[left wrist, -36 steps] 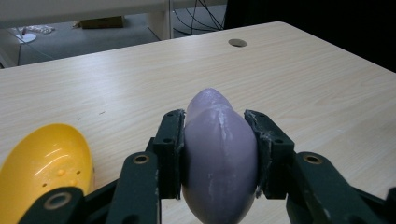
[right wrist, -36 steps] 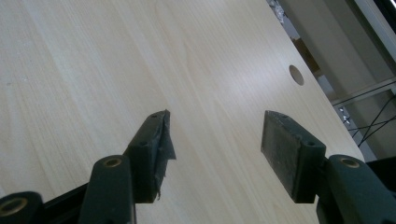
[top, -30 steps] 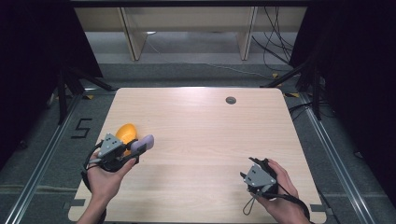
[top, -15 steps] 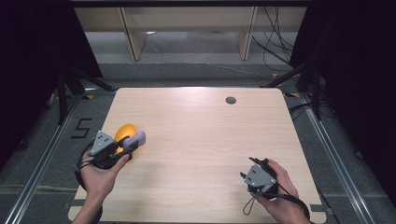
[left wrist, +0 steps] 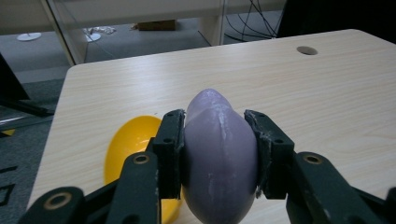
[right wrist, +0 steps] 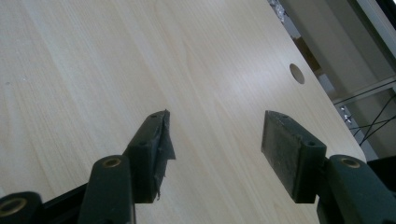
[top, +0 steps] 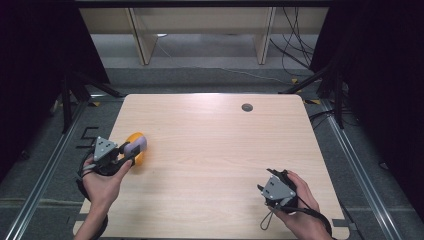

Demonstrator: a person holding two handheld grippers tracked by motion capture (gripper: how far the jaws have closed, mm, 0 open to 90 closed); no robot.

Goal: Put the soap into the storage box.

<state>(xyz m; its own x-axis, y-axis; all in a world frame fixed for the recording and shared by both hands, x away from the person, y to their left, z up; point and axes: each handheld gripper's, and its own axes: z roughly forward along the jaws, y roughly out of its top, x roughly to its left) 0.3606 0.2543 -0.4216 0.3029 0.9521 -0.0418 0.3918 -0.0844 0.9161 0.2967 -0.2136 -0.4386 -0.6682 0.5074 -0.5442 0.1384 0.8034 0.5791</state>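
My left gripper (top: 131, 151) is shut on a purple egg-shaped object (top: 134, 146) at the table's left edge. In the left gripper view the purple object (left wrist: 218, 154) is squeezed between both black jaws, held just above a yellow bowl (left wrist: 134, 149). From above, the yellow bowl (top: 137, 156) sits on the table right under and behind the purple object. My right gripper (top: 267, 187) rests near the front right of the table, held by a hand. Its jaws stand wide apart in the right gripper view, with bare wood between the fingertips (right wrist: 159, 135).
The light wooden table (top: 215, 150) has a round cable hole (top: 247, 107) near its far edge. Shelf legs and cables lie on the floor beyond. Black stands flank the table on both sides.
My left gripper has carried the purple object leftward and toward the person, to just over the yellow bowl. The right gripper has stayed where it was.
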